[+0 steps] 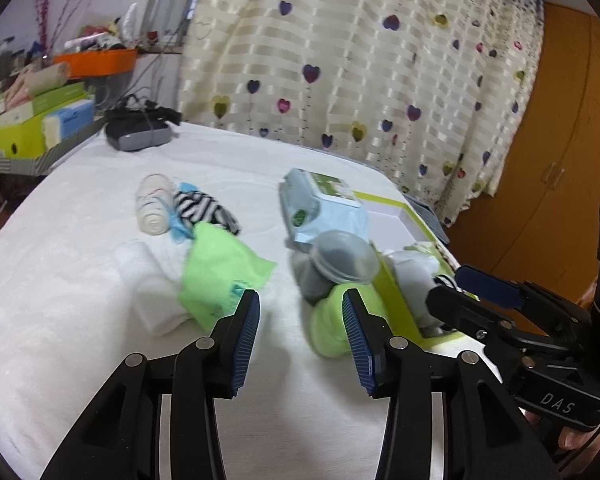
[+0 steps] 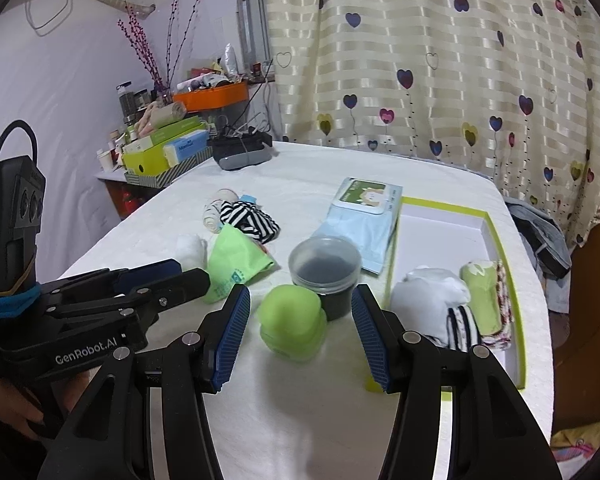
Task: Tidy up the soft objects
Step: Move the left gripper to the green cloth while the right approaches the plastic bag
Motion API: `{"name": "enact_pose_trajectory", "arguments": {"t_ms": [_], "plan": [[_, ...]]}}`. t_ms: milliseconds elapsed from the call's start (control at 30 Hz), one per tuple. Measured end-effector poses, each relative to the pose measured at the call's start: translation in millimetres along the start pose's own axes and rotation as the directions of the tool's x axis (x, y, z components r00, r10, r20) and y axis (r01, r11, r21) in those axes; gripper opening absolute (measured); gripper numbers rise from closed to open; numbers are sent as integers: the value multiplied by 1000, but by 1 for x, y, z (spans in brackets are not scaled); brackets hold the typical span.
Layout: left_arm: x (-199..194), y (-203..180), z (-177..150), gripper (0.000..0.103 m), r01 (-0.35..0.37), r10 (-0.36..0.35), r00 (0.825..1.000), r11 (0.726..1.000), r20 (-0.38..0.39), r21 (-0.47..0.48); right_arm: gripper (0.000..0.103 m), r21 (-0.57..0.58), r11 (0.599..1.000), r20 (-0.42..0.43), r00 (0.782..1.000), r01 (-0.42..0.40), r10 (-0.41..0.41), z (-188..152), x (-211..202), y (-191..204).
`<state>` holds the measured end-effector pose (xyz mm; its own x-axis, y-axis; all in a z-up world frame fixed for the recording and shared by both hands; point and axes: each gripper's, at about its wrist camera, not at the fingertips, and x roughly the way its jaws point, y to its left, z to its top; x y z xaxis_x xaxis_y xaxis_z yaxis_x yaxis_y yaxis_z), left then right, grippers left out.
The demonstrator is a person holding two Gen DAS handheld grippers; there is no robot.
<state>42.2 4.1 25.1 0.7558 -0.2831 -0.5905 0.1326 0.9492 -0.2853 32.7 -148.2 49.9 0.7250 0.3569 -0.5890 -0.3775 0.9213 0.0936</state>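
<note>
A rolled green soft bundle (image 2: 292,322) lies on the white table, between the open jaws of my right gripper (image 2: 300,322); it also shows in the left wrist view (image 1: 332,320). Behind it stands a dark lidded cup (image 2: 326,270). A green-rimmed white box (image 2: 496,232) on the right holds a white bundle (image 2: 430,296), a striped one (image 2: 462,328) and a green roll (image 2: 482,292). My left gripper (image 1: 300,336) is open and empty over bare table, left of the green bundle. A green cloth (image 1: 216,272), white roll (image 1: 148,288) and striped sock (image 1: 204,208) lie to the left.
A blue wipes pack (image 2: 364,220) lies beside the box. A pale roll (image 1: 152,208) sits by the striped sock. A black and grey device (image 2: 242,152) lies at the table's far edge. Cluttered boxes (image 2: 160,152) stand far left. A heart-patterned curtain (image 2: 440,60) hangs behind.
</note>
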Motion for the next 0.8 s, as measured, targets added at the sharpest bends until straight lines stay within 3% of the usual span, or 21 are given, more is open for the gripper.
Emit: {"name": "enact_pose_trajectory", "arguments": {"t_ms": [367,800], "plan": [[10,46,2,52,-64,63,998,996,-25,-70,54,-47,998,-19,999,-52,51,5,18,23],[75,51,16,55,-84,85,993,996,-85,9,54,-26,998,-34,998,-54,53,9,32,10]]}}
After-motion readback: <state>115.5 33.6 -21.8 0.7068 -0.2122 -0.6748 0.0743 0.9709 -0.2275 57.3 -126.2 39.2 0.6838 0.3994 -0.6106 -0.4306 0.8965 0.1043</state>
